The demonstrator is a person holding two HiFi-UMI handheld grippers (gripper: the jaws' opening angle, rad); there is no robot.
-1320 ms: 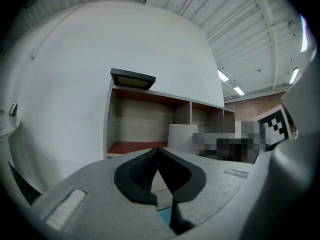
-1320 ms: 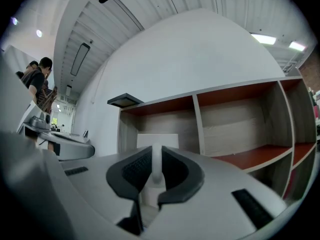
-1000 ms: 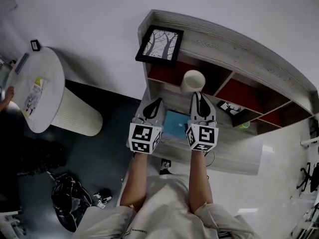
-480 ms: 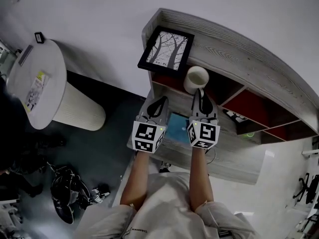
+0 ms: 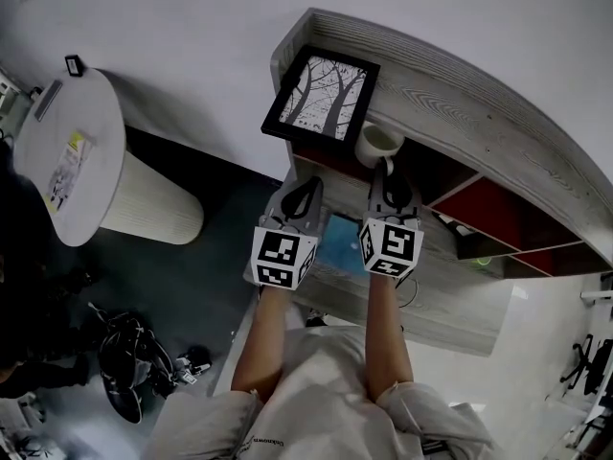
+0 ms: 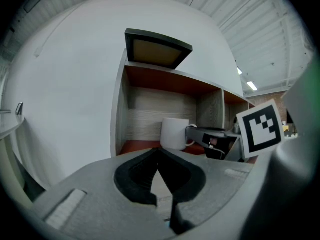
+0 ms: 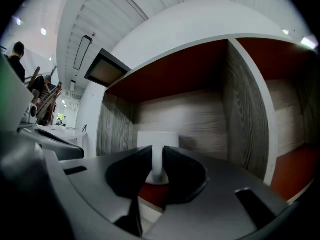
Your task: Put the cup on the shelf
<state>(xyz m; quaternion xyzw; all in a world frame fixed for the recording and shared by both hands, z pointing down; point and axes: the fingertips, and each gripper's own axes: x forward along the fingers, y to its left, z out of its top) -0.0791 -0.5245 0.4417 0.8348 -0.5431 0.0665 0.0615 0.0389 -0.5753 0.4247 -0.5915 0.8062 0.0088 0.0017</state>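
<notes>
Cup (image 5: 378, 145), plain white with a rounded handle, stands in the top compartment at the left end of the shelf (image 5: 460, 94), half under the shelf's top board in the head view. The right gripper (image 5: 385, 172) reaches into the compartment behind it. The left gripper (image 5: 306, 188) is level with it, near the shelf's left edge, well apart from the cup. A black picture frame (image 5: 323, 94) showing bare trees leans on the top board's left corner, just above the cup. A blue sheet (image 5: 337, 238) lies on the lower board between the two grippers. Left of the shelf is a round white table (image 5: 96, 123) with a leaflet (image 5: 67, 185) whose print is too small to read.

In the left gripper view, the left gripper (image 6: 157, 154) has its jaws pressed together with nothing between them. The cup (image 6: 174, 133) sits beyond them, toward the compartment's right wall.

In the right gripper view, the right gripper (image 7: 157, 151) is clamped on the cup's handle, its jaws tight against both sides. The cup (image 7: 157, 139) has its base on the red floor, with grey wood walls around it.
</notes>
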